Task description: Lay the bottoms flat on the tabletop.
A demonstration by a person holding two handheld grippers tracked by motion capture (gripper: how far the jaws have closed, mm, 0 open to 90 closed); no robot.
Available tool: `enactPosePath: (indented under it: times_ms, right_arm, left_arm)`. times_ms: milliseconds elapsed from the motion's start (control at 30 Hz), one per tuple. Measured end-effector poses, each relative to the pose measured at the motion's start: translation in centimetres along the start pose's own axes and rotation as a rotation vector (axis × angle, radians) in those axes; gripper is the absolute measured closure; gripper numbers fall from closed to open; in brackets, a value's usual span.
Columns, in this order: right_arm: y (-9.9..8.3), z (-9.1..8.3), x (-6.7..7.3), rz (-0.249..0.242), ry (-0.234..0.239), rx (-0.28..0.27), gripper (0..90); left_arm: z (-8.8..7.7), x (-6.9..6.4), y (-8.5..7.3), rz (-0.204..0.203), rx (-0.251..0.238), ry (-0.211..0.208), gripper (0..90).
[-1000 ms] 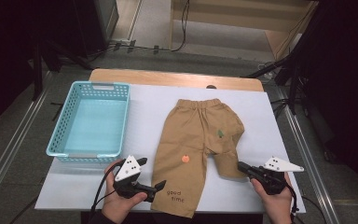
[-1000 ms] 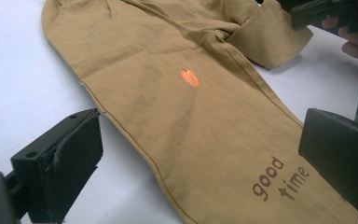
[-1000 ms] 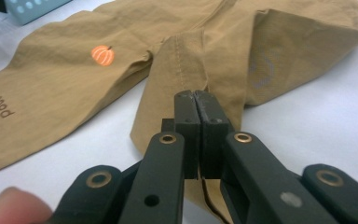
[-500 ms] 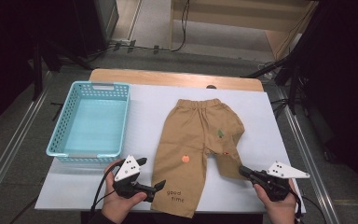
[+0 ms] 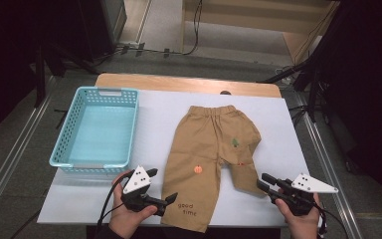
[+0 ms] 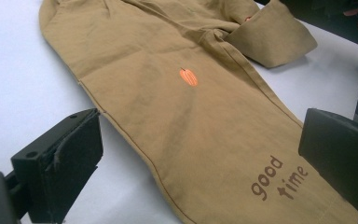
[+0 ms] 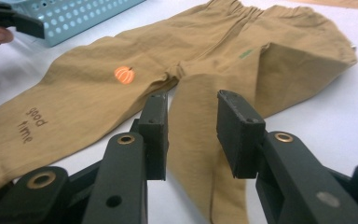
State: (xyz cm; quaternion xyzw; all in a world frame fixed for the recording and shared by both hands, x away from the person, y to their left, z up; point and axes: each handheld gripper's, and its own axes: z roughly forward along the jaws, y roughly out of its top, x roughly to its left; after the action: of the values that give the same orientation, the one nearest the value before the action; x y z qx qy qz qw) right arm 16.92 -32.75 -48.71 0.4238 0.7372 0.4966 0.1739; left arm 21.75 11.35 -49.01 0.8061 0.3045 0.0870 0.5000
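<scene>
Trousers (image 5: pixel 209 159): flat on counter (image 5: pixel 278 124), right leg folded up.
Left gripper (image 5: pixel 168 201): jaws wide apart, astride near left leg hem, not pinching.
Right gripper (image 5: pixel 261 182): jaws just opening, part-open, folded leg between, pads off cloth.
Basket (image 5: pixel 59 154): far left.

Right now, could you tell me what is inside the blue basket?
The blue basket looks empty: its pale floor shows bare. The strip just behind its near wall is hidden from the high view.
</scene>
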Motion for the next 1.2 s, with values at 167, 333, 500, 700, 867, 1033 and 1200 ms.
enactPosePath:
  times_ms: [167,333,500,700,867,1033,1200]
  right_arm:
    - [0.3,0.4,-0.9,0.035,-0.045,-0.011,62.5]
    - [0.8,2.1,-1.5,0.046,-0.065,0.011,62.5]
    - [0.9,3.9,-1.6,0.042,-0.076,0.043,60.0]
    - [1.0,5.4,-1.7,0.05,-0.086,0.066,58.2]
    - [0.7,6.1,-1.8,0.061,-0.083,0.105,63.1]
    - [0.5,6.0,-2.1,0.076,-0.069,0.127,75.9]
    - [0.4,5.6,-2.3,0.076,-0.066,0.134,82.4]
  left_arm:
    - [0.2,-0.1,-0.1,-0.002,0.006,-0.001,0.0]
    - [0.8,-0.3,-0.3,-0.011,0.012,-0.008,0.0]
    - [1.2,-0.6,-0.5,-0.006,0.007,-0.044,8.0]
    - [1.3,-0.5,-0.7,-0.013,0.004,-0.063,18.0]
    - [1.6,-0.2,-0.8,-0.031,0.044,-0.062,35.1]
    - [2.4,-0.4,-1.0,-0.039,0.127,-0.025,61.7]
    - [3.1,-0.7,-1.0,-0.027,0.184,0.015,81.9]
